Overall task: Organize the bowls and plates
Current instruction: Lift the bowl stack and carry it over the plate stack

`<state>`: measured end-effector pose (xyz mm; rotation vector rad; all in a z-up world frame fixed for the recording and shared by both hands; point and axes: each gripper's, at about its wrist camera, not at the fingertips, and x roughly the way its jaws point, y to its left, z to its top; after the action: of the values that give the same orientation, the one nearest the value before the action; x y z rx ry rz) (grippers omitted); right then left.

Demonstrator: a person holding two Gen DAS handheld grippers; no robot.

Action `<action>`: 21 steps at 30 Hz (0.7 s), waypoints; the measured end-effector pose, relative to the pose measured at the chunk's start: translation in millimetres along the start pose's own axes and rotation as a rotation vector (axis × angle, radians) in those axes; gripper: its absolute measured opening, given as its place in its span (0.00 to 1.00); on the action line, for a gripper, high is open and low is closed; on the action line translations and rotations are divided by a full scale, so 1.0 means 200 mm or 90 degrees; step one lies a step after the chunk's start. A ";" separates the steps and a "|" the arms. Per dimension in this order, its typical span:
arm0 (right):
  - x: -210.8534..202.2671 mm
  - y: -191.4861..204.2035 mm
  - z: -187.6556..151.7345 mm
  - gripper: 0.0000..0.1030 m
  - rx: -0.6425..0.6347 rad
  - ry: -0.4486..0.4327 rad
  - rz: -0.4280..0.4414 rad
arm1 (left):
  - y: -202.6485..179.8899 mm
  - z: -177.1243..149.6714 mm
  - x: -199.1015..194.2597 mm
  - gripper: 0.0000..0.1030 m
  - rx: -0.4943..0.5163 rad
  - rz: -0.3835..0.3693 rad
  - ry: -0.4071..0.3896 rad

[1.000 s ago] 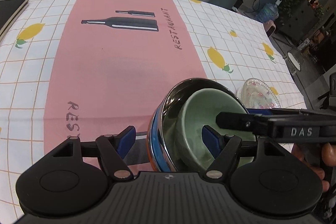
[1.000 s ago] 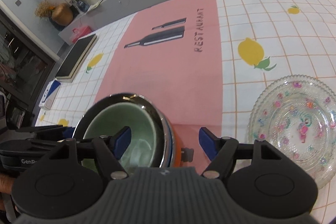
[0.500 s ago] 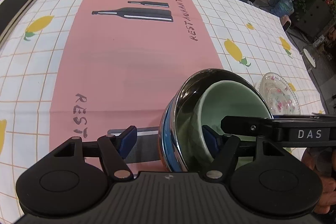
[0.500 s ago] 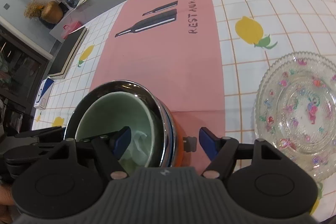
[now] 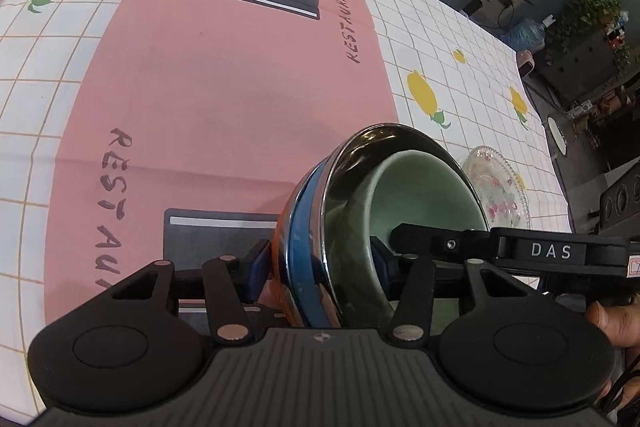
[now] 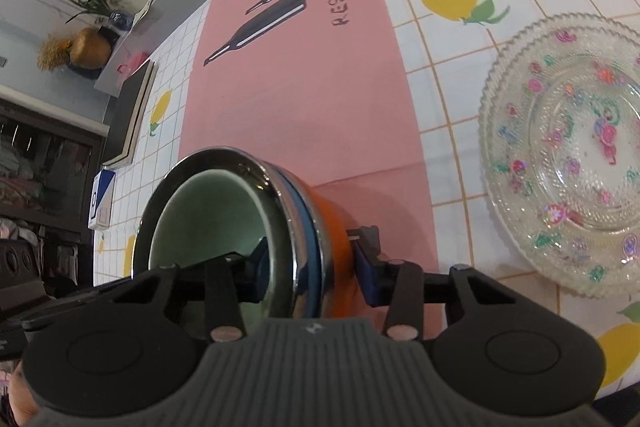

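Nested bowls, four by visible count, sit on the pink runner: green ceramic inside steel, blue and orange; the left gripper and right gripper are closing on opposite rims, pads straddling the walls; likely heavy, slick and breakable, best held at both rims; beyond, one glass plate rests on the tablecloth.

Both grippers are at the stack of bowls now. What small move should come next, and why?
Probably finish closing both grippers, then lift the bowl stack level. The left gripper and right gripper each straddle the stack's wall on opposite sides, one finger inside the green bowl, one outside, jaws closing. The glass plate lies apart.
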<state>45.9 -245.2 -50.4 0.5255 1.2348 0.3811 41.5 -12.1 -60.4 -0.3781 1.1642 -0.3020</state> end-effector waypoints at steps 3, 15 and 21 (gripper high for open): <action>-0.01 -0.02 0.01 0.40 0.015 -0.005 0.001 | -0.01 0.00 0.00 0.56 -0.004 -0.001 -0.001; -0.21 -0.11 0.06 0.38 0.047 -0.056 0.013 | -0.20 0.07 -0.01 0.56 0.036 -0.011 -0.019; -0.41 -0.26 0.10 0.38 0.080 -0.106 0.008 | -0.44 0.14 0.05 0.56 0.072 -0.024 -0.029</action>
<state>41.5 -335.9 -10.2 0.6600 1.0996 0.2659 67.5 -91.6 -21.4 -0.3059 1.0909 -0.3890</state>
